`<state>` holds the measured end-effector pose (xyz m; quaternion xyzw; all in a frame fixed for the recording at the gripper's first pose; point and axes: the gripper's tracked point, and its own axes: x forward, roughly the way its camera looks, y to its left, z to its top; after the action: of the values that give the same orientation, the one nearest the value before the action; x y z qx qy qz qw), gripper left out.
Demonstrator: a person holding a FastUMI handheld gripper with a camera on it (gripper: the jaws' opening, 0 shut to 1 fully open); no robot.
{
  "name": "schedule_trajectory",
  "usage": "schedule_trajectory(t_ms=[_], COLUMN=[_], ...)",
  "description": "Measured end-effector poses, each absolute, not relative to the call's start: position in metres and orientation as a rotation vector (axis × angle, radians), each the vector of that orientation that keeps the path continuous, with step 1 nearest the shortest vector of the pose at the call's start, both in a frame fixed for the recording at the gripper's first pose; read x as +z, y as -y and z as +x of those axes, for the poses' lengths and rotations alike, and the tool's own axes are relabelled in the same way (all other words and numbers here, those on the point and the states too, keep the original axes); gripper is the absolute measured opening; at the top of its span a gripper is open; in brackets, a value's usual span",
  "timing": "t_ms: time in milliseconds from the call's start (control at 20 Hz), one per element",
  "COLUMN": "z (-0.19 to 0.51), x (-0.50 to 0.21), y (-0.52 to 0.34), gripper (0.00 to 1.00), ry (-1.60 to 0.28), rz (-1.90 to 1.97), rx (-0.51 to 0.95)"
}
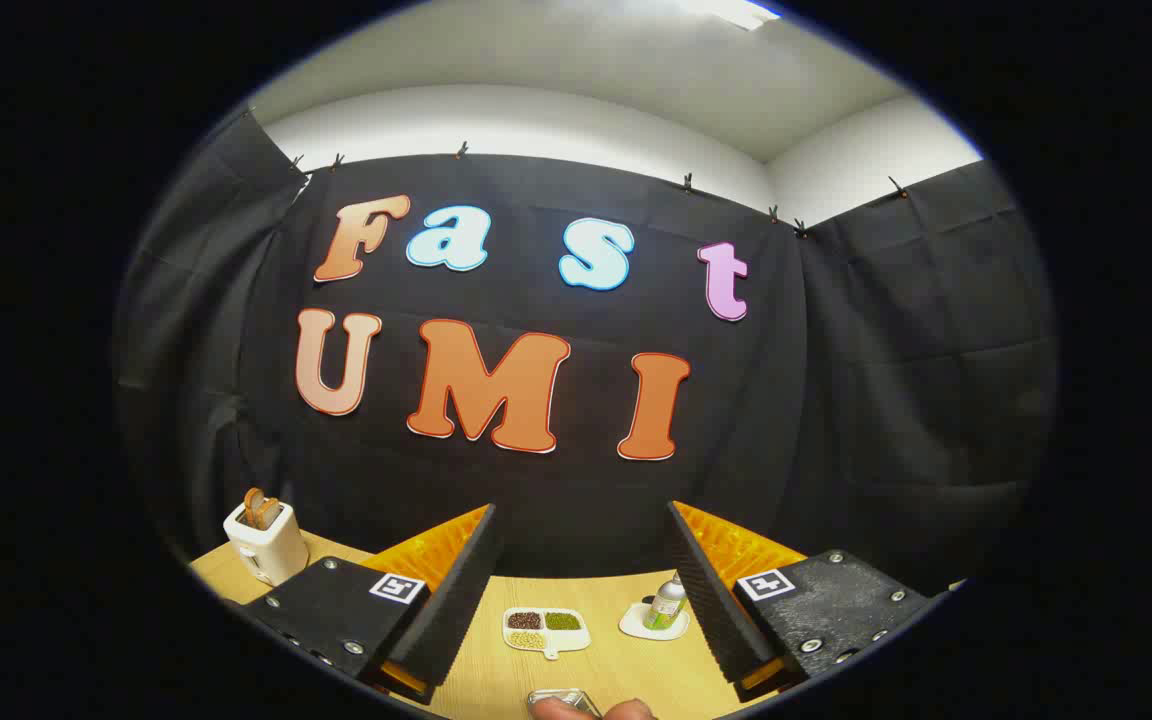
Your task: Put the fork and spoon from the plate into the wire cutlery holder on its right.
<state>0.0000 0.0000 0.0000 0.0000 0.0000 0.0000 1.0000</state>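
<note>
- Gripper (576,600) fingers spread wide, grasping nothing, above the wooden table (626,670).
- Beyond them: divided dish (546,630), small bottle (667,603).
- Fork, spoon orientation: cannot tell.

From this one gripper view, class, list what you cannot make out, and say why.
- Metal object between the open fingers: cut off at the view's bottom edge, fingertips cover it.
- Divided dish: contents too small to identify.
- Bottle: right finger overlaps it.
- Toaster: base hidden by gripper body.
</note>
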Motion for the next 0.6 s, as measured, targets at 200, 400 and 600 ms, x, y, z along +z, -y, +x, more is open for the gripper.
schedule_trajectory(t_ms=[200,400,600], z=[0.005,0.007,0.009], x=[0.011,0.011,0.01], y=[0.019,0.025,0.021], gripper=[0.98,0.97,0.97], ry=[0.041,0.055,0.061], rz=[-0.003,0.002,0.027], rx=[-0.027,-0.027,0.001])
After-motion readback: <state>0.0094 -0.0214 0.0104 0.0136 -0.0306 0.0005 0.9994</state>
